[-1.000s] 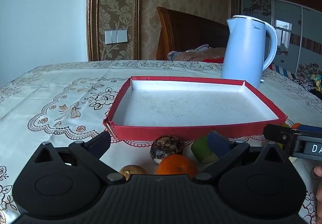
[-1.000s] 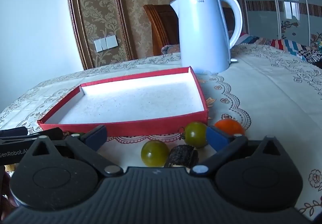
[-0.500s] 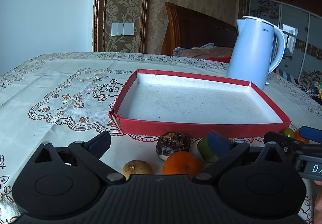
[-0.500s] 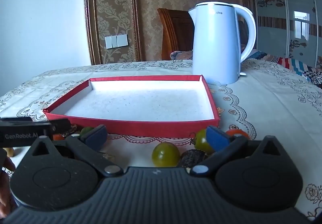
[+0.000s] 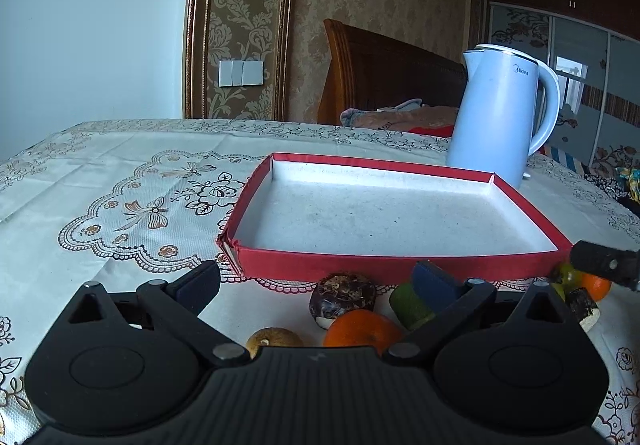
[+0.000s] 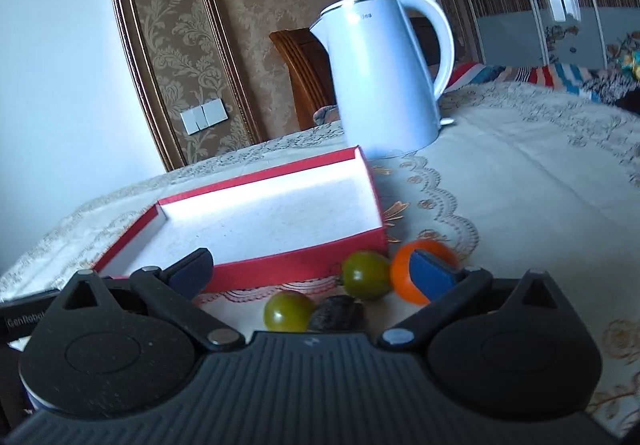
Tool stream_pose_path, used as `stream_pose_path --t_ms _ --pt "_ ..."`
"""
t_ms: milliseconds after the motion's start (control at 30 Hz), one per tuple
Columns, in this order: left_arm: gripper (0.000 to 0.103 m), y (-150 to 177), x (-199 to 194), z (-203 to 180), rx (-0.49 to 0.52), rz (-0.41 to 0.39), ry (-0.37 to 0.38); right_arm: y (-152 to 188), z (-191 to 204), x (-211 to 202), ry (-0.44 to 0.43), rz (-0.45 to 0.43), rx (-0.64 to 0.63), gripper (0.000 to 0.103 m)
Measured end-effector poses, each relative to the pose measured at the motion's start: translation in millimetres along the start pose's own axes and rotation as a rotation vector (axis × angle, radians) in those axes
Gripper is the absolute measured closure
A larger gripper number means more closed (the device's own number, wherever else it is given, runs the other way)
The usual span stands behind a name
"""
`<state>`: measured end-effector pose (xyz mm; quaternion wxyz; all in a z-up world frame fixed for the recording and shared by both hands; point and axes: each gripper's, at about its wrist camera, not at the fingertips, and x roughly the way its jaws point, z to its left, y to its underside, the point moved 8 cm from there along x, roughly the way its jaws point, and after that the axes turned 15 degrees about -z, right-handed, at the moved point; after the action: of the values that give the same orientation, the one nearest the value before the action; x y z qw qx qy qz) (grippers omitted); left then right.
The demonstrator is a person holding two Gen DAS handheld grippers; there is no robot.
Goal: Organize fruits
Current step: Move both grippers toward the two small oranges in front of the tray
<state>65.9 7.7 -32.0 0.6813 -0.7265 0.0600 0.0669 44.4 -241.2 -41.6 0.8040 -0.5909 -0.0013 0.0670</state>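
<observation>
A shallow red tray point(image 5: 384, 269) with a white floor lies empty on the tablecloth; it also shows in the right wrist view point(image 6: 304, 265). In front of it lie fruits. My left gripper point(image 5: 316, 279) is open above a dark brown round fruit point(image 5: 342, 295), an orange point(image 5: 360, 331), a tan fruit point(image 5: 274, 337) and a green piece point(image 5: 404, 303). My right gripper point(image 6: 312, 271) is open above two green tomatoes point(image 6: 366, 275) point(image 6: 288, 311), a dark chunk point(image 6: 338, 317) and an orange fruit point(image 6: 400, 277).
A pale blue electric kettle point(image 5: 500, 113) stands behind the tray's far right corner, also in the right wrist view point(image 6: 384, 73). A wooden chair back point(image 5: 380, 69) stands beyond the table. The right gripper's finger point(image 5: 604, 265) pokes in at the left view's right edge.
The left view has shifted a little, so the tray sits further right. The right gripper has tilted and swung right. Both stay open; no fruit has moved.
</observation>
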Motion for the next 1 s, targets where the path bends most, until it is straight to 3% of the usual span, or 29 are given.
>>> stream_pose_path --t_ms 300,433,500,1000 --pt "0.0 3 3 2 -0.009 0.029 0.0 -10 -8 -11 0.034 -0.049 -0.02 0.0" --pt "0.0 5 4 2 -0.014 0.04 -0.002 -27 -3 -27 0.094 -0.21 -0.162 0.0" --pt "0.0 6 4 2 -0.011 0.047 -0.004 -28 -2 -30 0.089 -0.248 -0.182 0.0" --pt "0.0 9 7 3 -0.006 0.068 -0.012 -16 -1 -13 0.076 -0.131 -0.197 0.0"
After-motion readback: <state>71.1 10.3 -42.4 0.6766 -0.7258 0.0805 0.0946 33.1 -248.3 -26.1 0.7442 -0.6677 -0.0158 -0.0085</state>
